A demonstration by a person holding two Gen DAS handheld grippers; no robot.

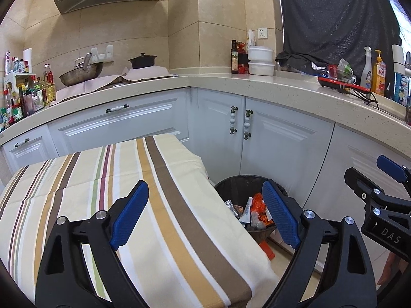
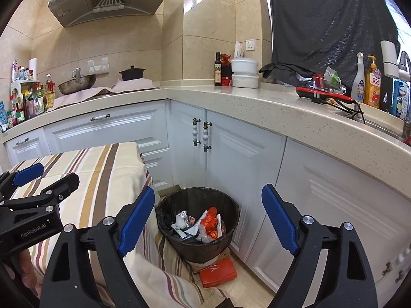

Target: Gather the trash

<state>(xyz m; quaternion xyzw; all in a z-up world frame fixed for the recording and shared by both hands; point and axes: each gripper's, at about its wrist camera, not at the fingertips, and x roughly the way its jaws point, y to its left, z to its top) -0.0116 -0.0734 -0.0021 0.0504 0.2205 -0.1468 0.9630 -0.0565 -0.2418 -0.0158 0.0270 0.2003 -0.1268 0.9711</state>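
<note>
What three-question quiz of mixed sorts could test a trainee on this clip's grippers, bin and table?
1. True or false: the left gripper is shut on a wrapper.
2. Multiple choice: the round black trash bin with a dark liner stands (A) on the counter, (B) on the floor beside the striped tablecloth, (C) on the table.
3. Fill in: the brightest crumpled wrapper in the bin is ____.

Key: 1 false, both it and the right gripper are open and empty; 2 B; 3 orange.
</note>
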